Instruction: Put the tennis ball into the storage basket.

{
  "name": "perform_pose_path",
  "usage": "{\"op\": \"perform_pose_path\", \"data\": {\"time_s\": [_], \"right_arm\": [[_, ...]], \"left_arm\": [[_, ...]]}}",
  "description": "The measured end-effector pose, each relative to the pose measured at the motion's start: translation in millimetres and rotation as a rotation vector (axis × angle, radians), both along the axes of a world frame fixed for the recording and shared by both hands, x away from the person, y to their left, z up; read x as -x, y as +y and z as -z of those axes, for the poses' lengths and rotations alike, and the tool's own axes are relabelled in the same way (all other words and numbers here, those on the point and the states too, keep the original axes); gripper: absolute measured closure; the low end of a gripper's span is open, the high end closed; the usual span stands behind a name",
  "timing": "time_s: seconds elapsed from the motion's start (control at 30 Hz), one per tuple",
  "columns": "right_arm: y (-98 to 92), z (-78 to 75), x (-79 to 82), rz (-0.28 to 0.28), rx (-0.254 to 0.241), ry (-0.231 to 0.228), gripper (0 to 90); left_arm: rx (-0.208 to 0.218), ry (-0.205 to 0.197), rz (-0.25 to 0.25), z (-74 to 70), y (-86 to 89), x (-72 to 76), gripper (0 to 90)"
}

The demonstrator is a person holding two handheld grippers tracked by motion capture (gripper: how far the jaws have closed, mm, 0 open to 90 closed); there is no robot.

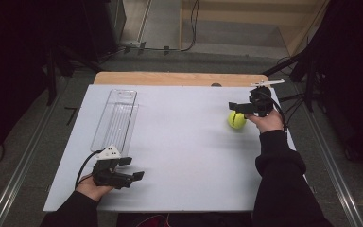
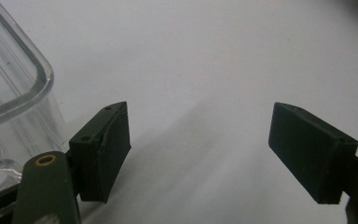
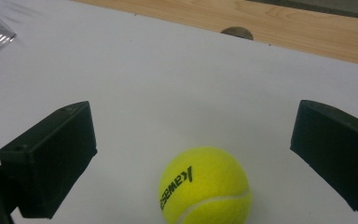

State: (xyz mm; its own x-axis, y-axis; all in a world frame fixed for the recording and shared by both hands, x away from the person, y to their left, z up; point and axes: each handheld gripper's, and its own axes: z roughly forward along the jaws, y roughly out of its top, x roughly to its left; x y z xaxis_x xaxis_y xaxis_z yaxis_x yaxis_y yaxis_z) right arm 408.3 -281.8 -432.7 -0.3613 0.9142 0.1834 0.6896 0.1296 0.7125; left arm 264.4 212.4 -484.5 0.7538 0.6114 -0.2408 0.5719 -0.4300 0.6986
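Yellow tennis ball [image 3: 205, 186] lies untouched between the right gripper [image 3: 193, 156]'s spread fingers [image 3: 51, 158]

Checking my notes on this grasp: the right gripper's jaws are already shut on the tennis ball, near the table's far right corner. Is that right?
Not quite. The right gripper is open: in the right gripper view its jaws stand wide apart on either side of the tennis ball, touching nothing. The ball does lie near the table's far right corner.

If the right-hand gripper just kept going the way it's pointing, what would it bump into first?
Most likely the tennis ball. It lies on the white table between the open jaws of the right gripper, slightly ahead of them and touching neither. Exact depth is hard to judge.
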Motion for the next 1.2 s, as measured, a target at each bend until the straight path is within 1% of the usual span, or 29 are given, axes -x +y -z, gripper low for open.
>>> {"op": "perform_pose_path", "data": {"time_s": [0.2, 0.23, 0.3, 0.4, 0.47, 0.6, 0.8, 0.93, 1.0, 1.2], "right_arm": [[-0.3, 3.9, -3.2, 0.008, 0.006, 0.015, 0.0], [-0.1, 6.1, -4.3, 0.005, 0.012, 0.025, 0.0], [0.5, 7.7, -4.8, 0.004, 0.016, 0.03, 0.0], [2.9, 13.0, -6.4, -0.001, 0.037, 0.047, 0.0], [3.0, 14.1, -6.7, 0.002, 0.039, 0.052, 0.0], [3.3, 19.5, -7.4, 0.003, 0.036, 0.073, 0.0], [4.6, 23.1, -7.8, 0.004, 0.038, 0.077, 0.0], [5.5, 24.6, -7.8, 0.004, 0.041, 0.086, 0.0], [6.2, 26.2, -7.7, 0.008, 0.037, 0.101, 0.0], [6.6, 30.5, -7.4, 0.003, 0.041, 0.11, 0.0]], "left_arm": [[0.003, -0.001, -0.006, -0.4, 1.6, 1.7, 21.1], [0.003, -0.002, -0.006, -0.3, 1.6, 1.8, 21.1], [0.004, 0.0, -0.007, 0.0, 1.7, 1.4, 21.1], [0.005, 0.002, -0.009, 0.4, 2.9, 0.2, 21.1], [0.002, 0.005, -0.008, 0.6, 3.2, -0.1, 21.1], [0.007, 0.003, -0.006, 0.5, 2.2, 0.9, 21.1], [0.007, 0.003, -0.005, 0.5, 2.2, 0.7, 21.1], [0.005, 0.004, -0.003, 0.4, 2.1, 0.4, 21.1], [0.007, 0.002, -0.003, 0.7, 1.9, 0.2, 21.1], [0.006, 0.002, 0.002, 0.6, 1.6, -0.4, 21.1]]}}
